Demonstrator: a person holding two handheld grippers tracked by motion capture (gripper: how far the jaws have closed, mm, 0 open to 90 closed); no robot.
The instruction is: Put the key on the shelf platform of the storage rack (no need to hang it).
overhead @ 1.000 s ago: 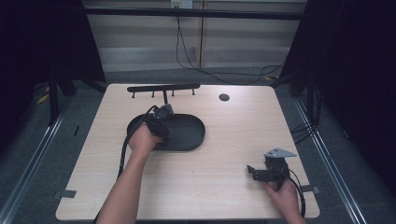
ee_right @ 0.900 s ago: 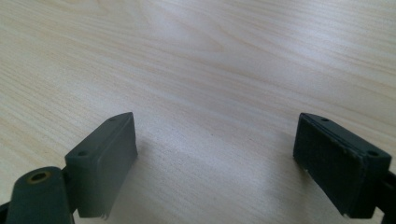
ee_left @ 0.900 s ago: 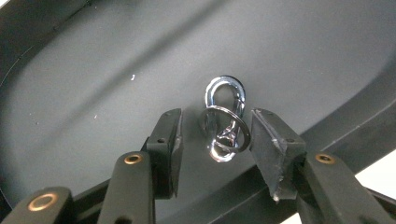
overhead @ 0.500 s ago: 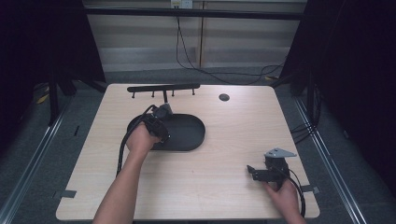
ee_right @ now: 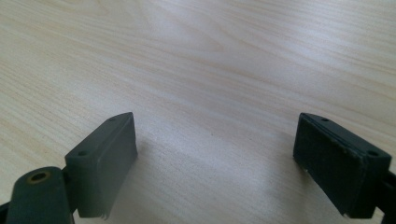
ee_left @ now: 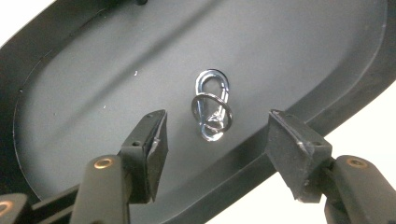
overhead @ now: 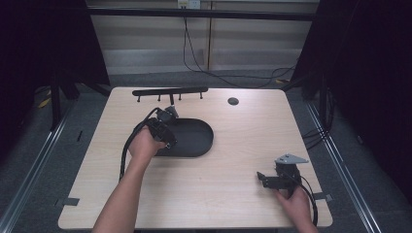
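While nothing's moved in the last second, left gripper (ee_left: 212, 140) hovers fingers apart over the clip (ee_left: 212, 105) mid-tray (overhead: 197, 145); right gripper (overhead: 266, 178) idles, also spread, at tabletop (overhead: 228, 194) 4 o'clock.

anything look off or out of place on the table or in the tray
Nothing stands out. The clip with its ring lies flat in the black tray, between the open left gripper jaws. The right gripper is open over bare table.
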